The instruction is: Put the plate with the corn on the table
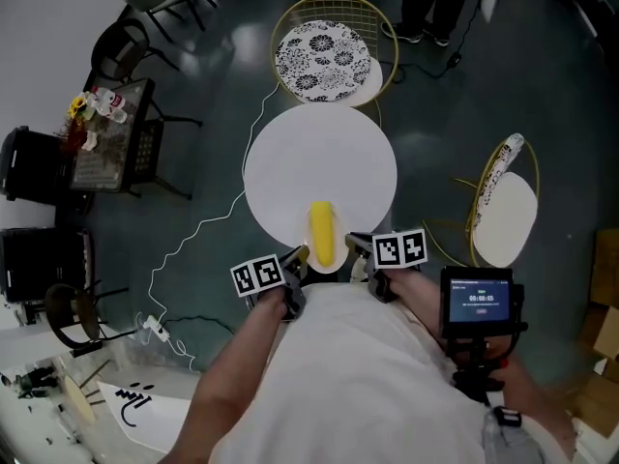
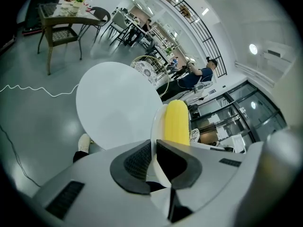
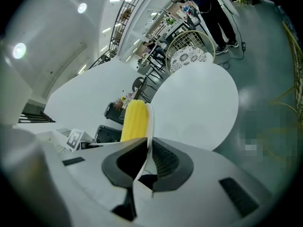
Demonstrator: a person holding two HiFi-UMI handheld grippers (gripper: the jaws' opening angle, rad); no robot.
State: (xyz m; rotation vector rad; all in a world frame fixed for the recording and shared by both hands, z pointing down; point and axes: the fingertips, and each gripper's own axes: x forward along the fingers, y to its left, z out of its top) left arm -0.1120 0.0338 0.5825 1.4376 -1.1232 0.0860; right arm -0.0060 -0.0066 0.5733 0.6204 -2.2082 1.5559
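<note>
A small white plate (image 1: 337, 259) carries a yellow corn cob (image 1: 322, 232) and hangs over the near edge of the round white table (image 1: 319, 153). My left gripper (image 1: 296, 256) is shut on the plate's left rim and my right gripper (image 1: 356, 246) is shut on its right rim. The left gripper view has the plate (image 2: 155, 124) edge-on between the jaws of the left gripper (image 2: 154, 161), with the corn (image 2: 176, 122) on its right. Seen from the right gripper (image 3: 147, 159), the plate rim (image 3: 150, 122) stands upright and the corn (image 3: 134, 120) lies to its left.
A gold wire chair with a black-and-white patterned cushion (image 1: 322, 59) stands behind the table. Another gold chair (image 1: 505, 209) is at the right. A dark side table with flowers (image 1: 104, 133) is at the left. A white cable (image 1: 198, 230) runs over the floor. A small screen (image 1: 477, 300) sits by the right hand.
</note>
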